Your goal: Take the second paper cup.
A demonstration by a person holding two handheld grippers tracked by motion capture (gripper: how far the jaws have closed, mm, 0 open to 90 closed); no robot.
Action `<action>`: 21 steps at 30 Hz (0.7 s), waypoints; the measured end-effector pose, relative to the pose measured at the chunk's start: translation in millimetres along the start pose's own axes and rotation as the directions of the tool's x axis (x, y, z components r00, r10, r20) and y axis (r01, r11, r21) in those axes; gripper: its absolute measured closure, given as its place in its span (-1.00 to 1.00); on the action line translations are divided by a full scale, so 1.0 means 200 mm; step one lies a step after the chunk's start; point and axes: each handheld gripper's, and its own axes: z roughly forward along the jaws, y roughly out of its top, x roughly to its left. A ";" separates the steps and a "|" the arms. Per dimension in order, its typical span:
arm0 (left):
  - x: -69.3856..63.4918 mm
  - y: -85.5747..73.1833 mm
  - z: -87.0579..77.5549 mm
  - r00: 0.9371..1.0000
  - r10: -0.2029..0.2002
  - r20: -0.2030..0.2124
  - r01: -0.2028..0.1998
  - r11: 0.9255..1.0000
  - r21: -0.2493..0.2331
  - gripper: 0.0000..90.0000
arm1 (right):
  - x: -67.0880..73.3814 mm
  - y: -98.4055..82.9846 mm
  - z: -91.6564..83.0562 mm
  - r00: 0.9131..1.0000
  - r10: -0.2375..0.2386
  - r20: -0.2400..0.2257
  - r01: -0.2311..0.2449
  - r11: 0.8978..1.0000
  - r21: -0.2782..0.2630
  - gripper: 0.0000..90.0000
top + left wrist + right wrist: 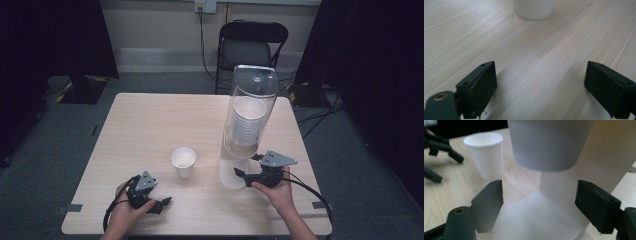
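We are holding our left gripper (pixel 161 203) low over the table (pixel 145 125), jaws standing wide with nothing between them, the paper cup (pixel 183 162) upright just ahead. Our right gripper (pixel 248 167) is waiting at the cup dispenser (pixel 247 125), jaws parted beneath its bottom cup (pixel 549 145), not pressing it.

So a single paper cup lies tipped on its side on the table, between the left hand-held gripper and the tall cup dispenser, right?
Not quite: the paper cup stands upright, mouth up, as the high view shows. It does sit on the table between the left hand-held gripper and the tall cup dispenser.
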 end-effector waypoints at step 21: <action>0.00 0.00 0.00 1.000 0.000 0.000 0.000 1.000 0.000 -0.77 | -0.01 0.14 0.03 1.000 -0.002 -0.003 0.002 0.994 -0.105 -0.32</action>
